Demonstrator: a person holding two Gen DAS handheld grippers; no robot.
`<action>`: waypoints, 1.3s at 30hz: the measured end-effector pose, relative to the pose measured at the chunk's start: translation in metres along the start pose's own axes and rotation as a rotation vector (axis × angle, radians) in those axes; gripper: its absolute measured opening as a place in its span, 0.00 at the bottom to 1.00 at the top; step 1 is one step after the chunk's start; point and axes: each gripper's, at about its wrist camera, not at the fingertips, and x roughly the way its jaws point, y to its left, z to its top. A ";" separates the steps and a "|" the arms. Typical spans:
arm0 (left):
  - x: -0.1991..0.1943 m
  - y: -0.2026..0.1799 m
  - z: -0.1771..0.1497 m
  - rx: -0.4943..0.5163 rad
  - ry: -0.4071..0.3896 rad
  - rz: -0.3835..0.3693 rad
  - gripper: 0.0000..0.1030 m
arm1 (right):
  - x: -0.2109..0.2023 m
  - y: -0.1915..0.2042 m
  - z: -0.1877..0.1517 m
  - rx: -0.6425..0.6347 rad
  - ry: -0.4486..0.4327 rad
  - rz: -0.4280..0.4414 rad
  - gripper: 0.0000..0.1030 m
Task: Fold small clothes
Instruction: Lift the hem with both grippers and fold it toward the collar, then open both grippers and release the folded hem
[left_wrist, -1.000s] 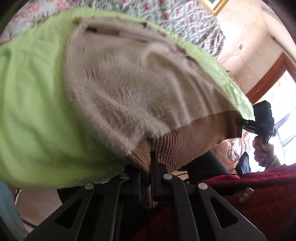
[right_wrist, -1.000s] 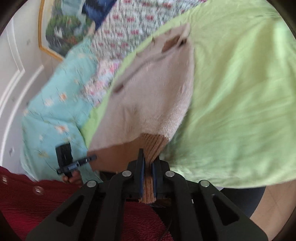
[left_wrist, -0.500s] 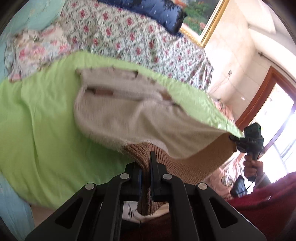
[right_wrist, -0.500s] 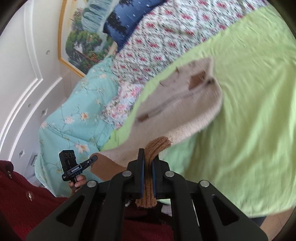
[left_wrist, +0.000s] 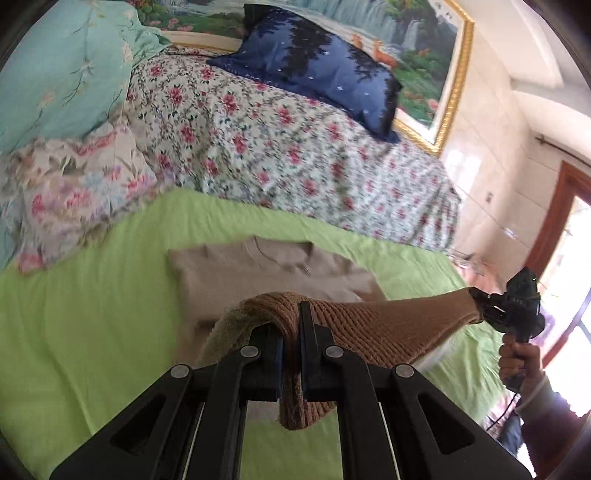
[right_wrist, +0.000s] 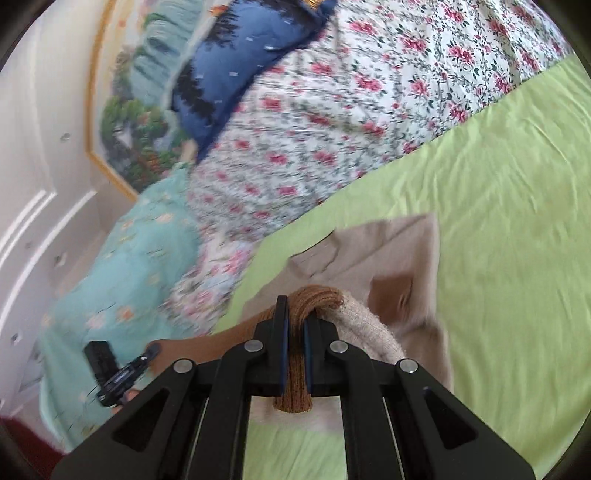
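Pinching the brown ribbed hem (left_wrist: 369, 332) of the beige sweater (left_wrist: 266, 273), the left gripper (left_wrist: 291, 354) has its 2 jaws nearly together, with knit bunched between them and a fold hanging below the fingers. The right gripper (right_wrist: 293, 354) is clamped just as narrowly on the hem's other corner, a brown tuft spilling over and under its jaws. In the left wrist view that right gripper shows far off to the right, held by a hand (left_wrist: 519, 363), and the hem stretches taut between the 2 tools. Ahead of both grippers the sweater's upper part lies flat on the green sheet (left_wrist: 92, 332), neckline farthest away. Beyond it are a floral quilt (left_wrist: 280, 147) and a dark blue pillow (left_wrist: 317, 70).

A second ago the sweater filled the left view close up; now both grippers sit higher and the hem has been carried over the body toward the neckline.
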 end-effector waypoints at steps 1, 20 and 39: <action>0.013 0.003 0.010 0.002 0.002 0.009 0.05 | 0.017 -0.004 0.011 0.007 0.012 -0.043 0.07; 0.266 0.115 0.023 -0.153 0.332 0.149 0.10 | 0.170 -0.097 0.042 0.100 0.174 -0.309 0.12; 0.275 0.058 0.002 0.005 0.398 0.104 0.34 | 0.219 -0.064 0.029 -0.171 0.298 -0.333 0.17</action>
